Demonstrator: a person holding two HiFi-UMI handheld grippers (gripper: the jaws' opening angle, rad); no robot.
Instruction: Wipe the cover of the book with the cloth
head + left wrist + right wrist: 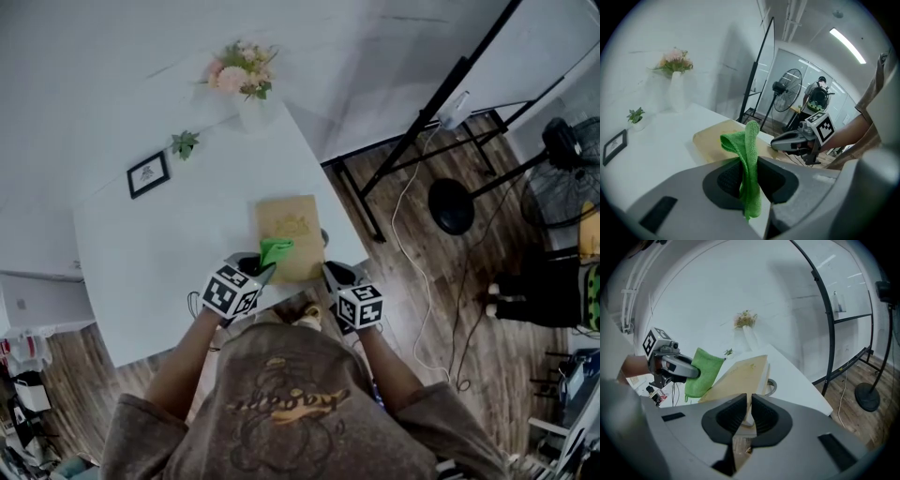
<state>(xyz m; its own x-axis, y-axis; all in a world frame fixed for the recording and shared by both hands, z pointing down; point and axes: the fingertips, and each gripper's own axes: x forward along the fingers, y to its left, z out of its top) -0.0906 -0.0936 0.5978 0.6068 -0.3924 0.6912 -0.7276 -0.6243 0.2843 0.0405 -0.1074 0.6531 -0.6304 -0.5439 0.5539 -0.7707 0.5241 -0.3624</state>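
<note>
A tan book [290, 235] lies near the front right edge of the white table [159, 253]. My left gripper [256, 273] is shut on a green cloth [276, 250], which hangs over the book's near left part. In the left gripper view the cloth [747, 164] is pinched between the jaws, with the book [712, 139] just beyond. My right gripper [334, 276] is at the book's near right corner. In the right gripper view its jaws [749, 412] are shut on the book's edge [740, 376], which looks slightly raised there. The cloth [703, 372] and left gripper [677, 366] show at the left.
At the back of the table stand a white vase with pink flowers [246, 82], a small plant [185, 142] and a framed picture [148, 174]. A grey ring-shaped thing [772, 386] lies beside the book. To the right are a black stand [441, 103], cables and a fan [568, 169] on the wooden floor.
</note>
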